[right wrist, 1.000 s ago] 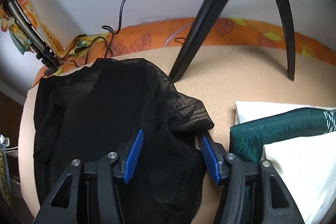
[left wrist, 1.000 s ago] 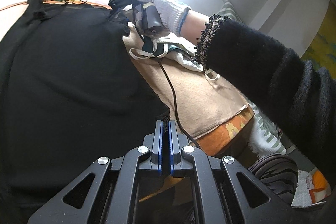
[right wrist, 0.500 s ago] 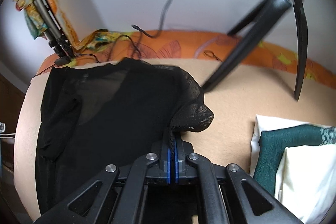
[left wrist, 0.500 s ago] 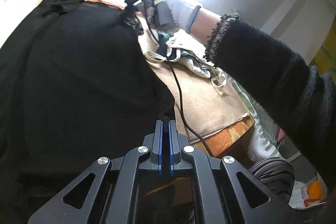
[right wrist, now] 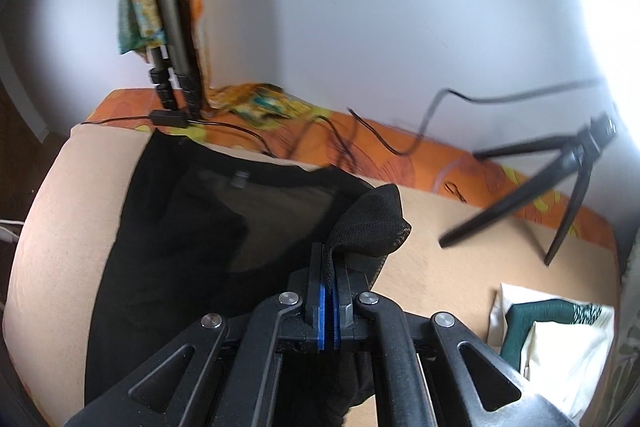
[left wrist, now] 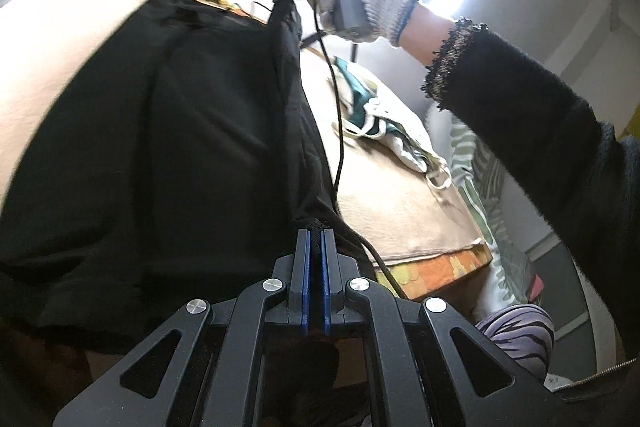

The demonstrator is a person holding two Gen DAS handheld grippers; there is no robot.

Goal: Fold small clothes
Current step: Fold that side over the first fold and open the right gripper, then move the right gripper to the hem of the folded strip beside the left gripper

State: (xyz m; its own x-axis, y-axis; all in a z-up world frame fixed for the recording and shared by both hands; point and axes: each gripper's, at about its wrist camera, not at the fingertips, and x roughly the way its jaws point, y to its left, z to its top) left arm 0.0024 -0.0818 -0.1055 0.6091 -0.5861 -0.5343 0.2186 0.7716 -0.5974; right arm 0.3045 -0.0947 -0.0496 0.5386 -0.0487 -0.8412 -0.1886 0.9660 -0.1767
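The right gripper [right wrist: 328,259] has just clamped on the black top [right wrist: 192,227] and lifted its edge. The left gripper [left wrist: 316,239] stays clamped on the near edge, so the fold can begin.

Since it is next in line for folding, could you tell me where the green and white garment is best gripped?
Grip the green and white garment at its near white corner, coming from the open tan surface beside it, angled downward. It lies bunched and flat, so only an exposed edge offers a pinchable fold; its middle is harder to pinch.
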